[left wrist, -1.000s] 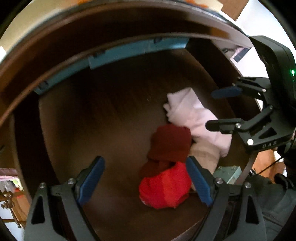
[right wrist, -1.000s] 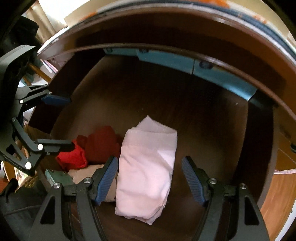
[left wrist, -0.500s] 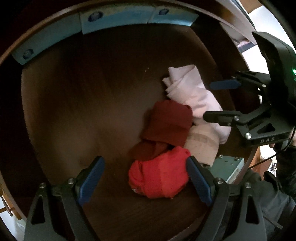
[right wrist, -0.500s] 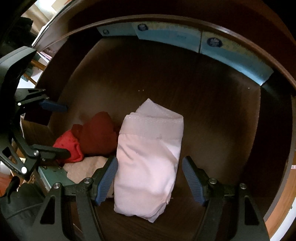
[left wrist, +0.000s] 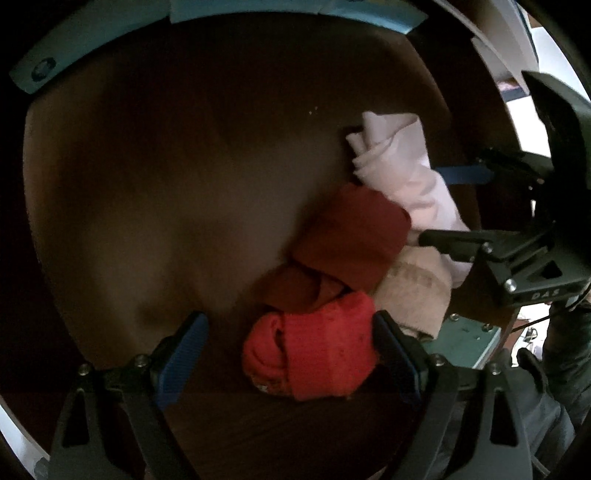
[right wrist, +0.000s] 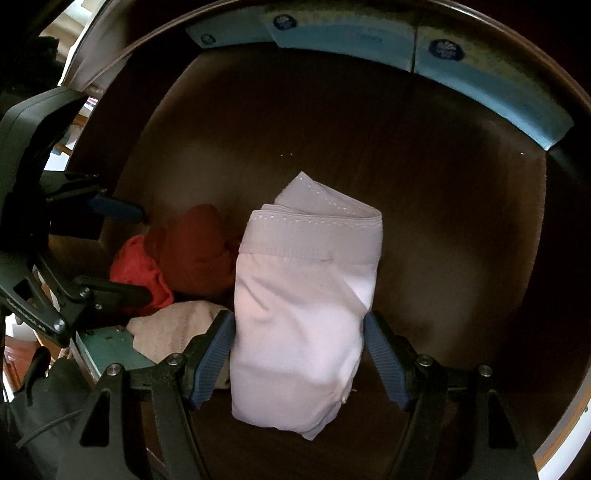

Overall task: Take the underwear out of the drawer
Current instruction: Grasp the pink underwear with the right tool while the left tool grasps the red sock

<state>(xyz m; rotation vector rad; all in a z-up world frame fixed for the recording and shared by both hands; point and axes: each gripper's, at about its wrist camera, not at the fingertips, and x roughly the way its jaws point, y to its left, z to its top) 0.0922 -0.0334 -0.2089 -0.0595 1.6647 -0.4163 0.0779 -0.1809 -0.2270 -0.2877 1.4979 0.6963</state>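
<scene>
Inside a dark wooden drawer (left wrist: 166,203) lie several folded underwear pieces. My left gripper (left wrist: 288,354) is open and straddles the bright red piece (left wrist: 314,358); its right pad is at the cloth's edge. Behind it lie a dark red piece (left wrist: 351,236), a beige piece (left wrist: 417,291) and a pale pink piece (left wrist: 402,166). My right gripper (right wrist: 299,356) is open, with the pale pink underwear (right wrist: 303,295) between its pads, which lie close along its sides. The left gripper (right wrist: 114,251) shows at the left of the right wrist view, over the red pieces (right wrist: 136,266).
Blue-and-white flat boxes (right wrist: 369,33) line the drawer's back wall. A teal metal bracket (left wrist: 469,343) sits at the drawer's near edge by the beige cloth. The drawer floor (right wrist: 443,221) to the right of the pink piece is bare wood, as is the left half (left wrist: 147,221).
Both grippers have sunk deeper into the drawer and tipped further downward, so the clothes now sit between their pads. The jaw widths look unchanged.
</scene>
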